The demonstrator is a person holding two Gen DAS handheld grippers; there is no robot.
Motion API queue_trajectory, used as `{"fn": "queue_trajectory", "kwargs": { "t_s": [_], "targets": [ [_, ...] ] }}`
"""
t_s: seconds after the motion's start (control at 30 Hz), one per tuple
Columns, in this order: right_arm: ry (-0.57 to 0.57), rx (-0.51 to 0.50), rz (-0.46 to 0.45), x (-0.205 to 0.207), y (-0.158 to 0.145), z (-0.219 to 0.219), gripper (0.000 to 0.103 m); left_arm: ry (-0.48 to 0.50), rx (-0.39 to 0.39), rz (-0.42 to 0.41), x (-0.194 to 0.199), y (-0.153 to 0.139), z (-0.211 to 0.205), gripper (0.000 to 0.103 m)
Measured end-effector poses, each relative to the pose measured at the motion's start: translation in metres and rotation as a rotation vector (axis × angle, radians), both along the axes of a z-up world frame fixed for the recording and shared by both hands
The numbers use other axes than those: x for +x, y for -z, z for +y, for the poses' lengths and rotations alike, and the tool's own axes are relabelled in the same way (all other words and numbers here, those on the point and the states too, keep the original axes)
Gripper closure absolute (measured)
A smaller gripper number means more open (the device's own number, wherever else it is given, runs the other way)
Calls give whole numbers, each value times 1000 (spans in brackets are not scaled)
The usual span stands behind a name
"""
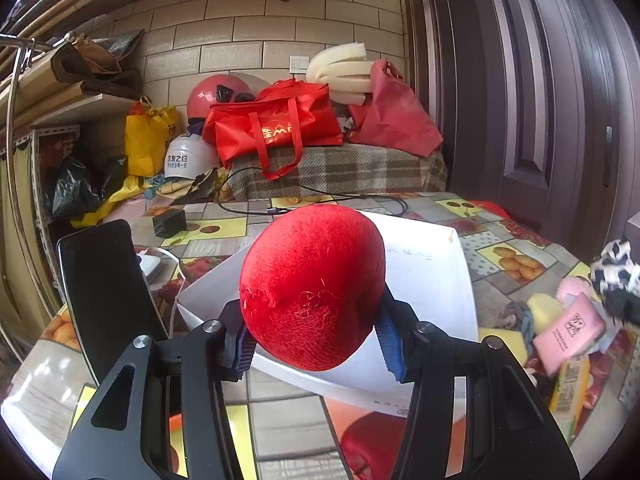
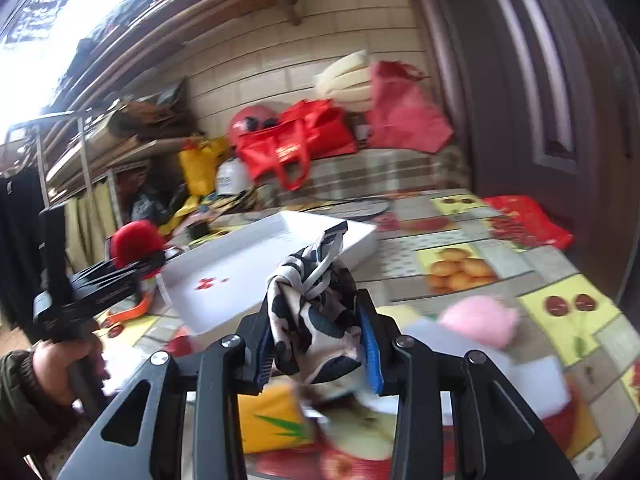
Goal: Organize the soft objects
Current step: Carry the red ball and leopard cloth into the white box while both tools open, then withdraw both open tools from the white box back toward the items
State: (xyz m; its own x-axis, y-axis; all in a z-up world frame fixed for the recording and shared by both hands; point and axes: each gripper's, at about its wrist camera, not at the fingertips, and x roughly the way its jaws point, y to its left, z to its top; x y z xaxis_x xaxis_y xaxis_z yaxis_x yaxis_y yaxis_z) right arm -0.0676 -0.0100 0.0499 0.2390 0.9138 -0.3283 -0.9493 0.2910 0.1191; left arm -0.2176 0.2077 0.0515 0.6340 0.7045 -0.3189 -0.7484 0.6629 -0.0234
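Note:
My left gripper (image 1: 316, 340) is shut on a red plush ball (image 1: 312, 284) and holds it above the near edge of a white box (image 1: 432, 272). The ball and that gripper also show in the right wrist view (image 2: 136, 246), left of the box (image 2: 240, 268). My right gripper (image 2: 318, 344) is shut on a black-and-white patterned cloth (image 2: 312, 312), lifted above the table. That cloth shows at the right edge of the left wrist view (image 1: 614, 272). A pink fluffy item (image 2: 480, 318) lies on the table to the right.
A pink tissue pack (image 1: 570, 330), yellow sponges (image 1: 540, 308) and a yellow packet (image 1: 570, 388) lie right of the box. A black phone (image 1: 104, 292) stands at left. Red bags (image 1: 276, 124), helmets and a cable sit at the back. A dark door (image 1: 540, 80) is at right.

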Motion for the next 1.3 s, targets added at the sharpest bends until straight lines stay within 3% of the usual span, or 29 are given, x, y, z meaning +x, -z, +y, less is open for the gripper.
{"fn": "queue_trajectory", "kwargs": {
  "t_s": [0.27,0.47,0.7,1.0,1.1,1.17,1.3],
  "targets": [
    [-159,-30,-13,-63,6,61,66,-69,-44,-1,10,2,41,52],
    [-63,-9,52,-45,11,98,67,-107,-65,24,25,4,56,52],
    [94,-10,44,-6,9,127,66,-98,-73,78,56,6,67,52],
    [79,-37,32,-1,10,158,60,-99,-136,85,64,8,82,49],
    [93,-24,47,3,9,155,39,-116,-138,70,59,8,83,34],
    [110,1,77,9,9,150,19,-120,-141,60,57,8,84,5],
    [137,44,64,7,6,137,15,-128,-84,45,54,4,75,0]
  ]
}}
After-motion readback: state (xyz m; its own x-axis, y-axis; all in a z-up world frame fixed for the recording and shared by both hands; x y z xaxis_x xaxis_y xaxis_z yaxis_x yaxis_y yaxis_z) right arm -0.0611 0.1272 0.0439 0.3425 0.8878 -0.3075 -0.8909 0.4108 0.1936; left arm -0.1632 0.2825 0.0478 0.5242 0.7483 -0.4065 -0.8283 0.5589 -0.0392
